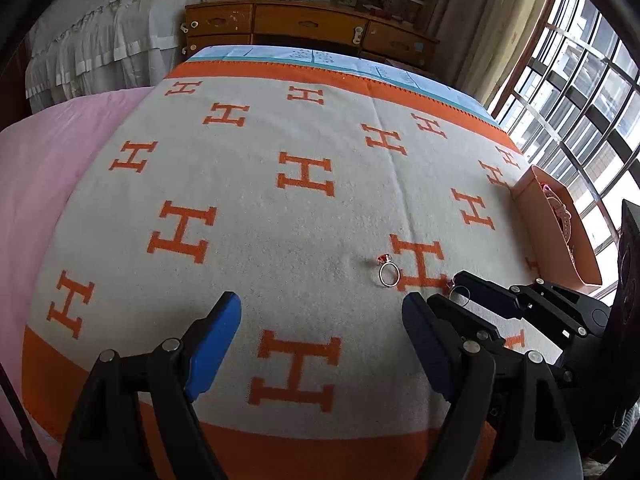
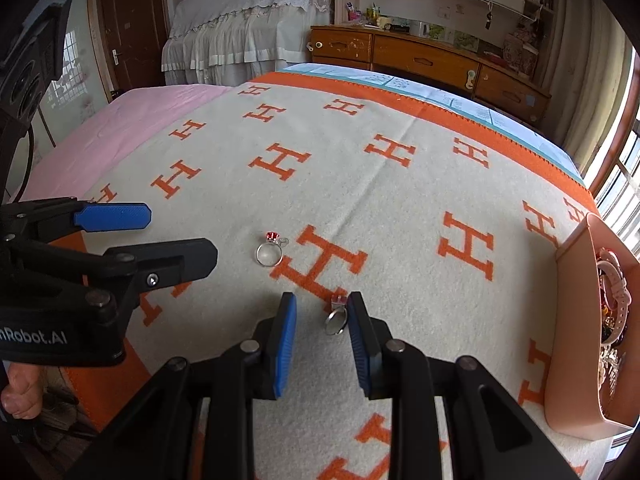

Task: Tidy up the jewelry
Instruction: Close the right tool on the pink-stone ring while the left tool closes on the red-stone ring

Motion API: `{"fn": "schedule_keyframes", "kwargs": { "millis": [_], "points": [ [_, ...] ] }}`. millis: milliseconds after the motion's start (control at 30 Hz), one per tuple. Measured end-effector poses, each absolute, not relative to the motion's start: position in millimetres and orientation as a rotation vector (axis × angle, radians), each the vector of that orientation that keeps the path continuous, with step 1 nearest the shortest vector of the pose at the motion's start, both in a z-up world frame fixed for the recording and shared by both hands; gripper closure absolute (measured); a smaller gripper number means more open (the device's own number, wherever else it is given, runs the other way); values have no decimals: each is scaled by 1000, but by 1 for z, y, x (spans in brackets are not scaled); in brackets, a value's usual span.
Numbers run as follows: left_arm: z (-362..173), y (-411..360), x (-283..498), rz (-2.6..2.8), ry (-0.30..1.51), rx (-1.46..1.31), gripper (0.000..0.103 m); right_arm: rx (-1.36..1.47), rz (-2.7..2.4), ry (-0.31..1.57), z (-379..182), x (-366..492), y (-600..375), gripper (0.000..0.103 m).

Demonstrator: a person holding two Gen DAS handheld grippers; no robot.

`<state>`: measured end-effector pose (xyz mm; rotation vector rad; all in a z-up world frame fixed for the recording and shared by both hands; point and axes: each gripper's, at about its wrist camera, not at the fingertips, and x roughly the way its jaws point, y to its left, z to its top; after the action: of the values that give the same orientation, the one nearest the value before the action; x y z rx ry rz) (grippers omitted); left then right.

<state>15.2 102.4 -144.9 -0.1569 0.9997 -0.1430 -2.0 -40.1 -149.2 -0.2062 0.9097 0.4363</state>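
Orange-and-cream blanket [image 2: 360, 184] with the H pattern covers the bed and serves as the work surface; all positions below are given relative to it.

Pink tray [image 2: 572, 320] sits at the blanket's window-side edge. It already holds a pale watch strap or bracelet [image 2: 614, 280] and a tangle of other pieces, too jumbled to itemise. Judgement: part of the sorting is done.

Left hand-held gripper [image 1: 320, 344] hovers over the near part of the blanket, jaws wide apart, nothing between them. In the right wrist view it enters from the left side, and a thumb shows below it.

Right hand-held gripper [image 2: 322, 340] is angled down at the blanket's near middle, jaws partly closed but with a clear gap. The nearer ring [image 2: 335, 320] lies between the blue pads, close against the right-side pad [image 2: 358, 352]. Cannot tell whether that pad touches it; the other pad is clearly apart from it, so no grip yet.

Two rings remain loose on the blanket:
- red-stone ring [image 2: 270, 252], silver band, on cream pile just beside an orange H, farther up the blanket than the gripped-for one.
- nearer ring, small pale stone setting, resting at the foot of the same H.

Judgement: current step is picking up the nearer ring. Remaining: close on it, carry it to the tray, then repeat for the red-stone ring. Thin band on soft pile may slip or tip out of the pads.
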Motion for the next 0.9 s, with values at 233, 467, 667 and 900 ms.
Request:
{"fn": "schedule_keyframes", "kwargs": {
  "millis": [233, 467, 667, 900],
  "points": [
    [-147, 94, 18, -154, 1012, -150, 22, -116, 447, 908, -150, 3, -58, 95],
    [-151, 82, 25, -189, 1037, -147, 22, -66, 443, 901, -148, 3, -70, 95],
    [-155, 72, 37, -204, 1059, -192, 35, -32, 422, 876, -139, 2, -87, 95],
    [-155, 61, 53, -158, 1068, -226, 62, -5, 410, 855, -131, 2, -110, 95]
  ]
}}
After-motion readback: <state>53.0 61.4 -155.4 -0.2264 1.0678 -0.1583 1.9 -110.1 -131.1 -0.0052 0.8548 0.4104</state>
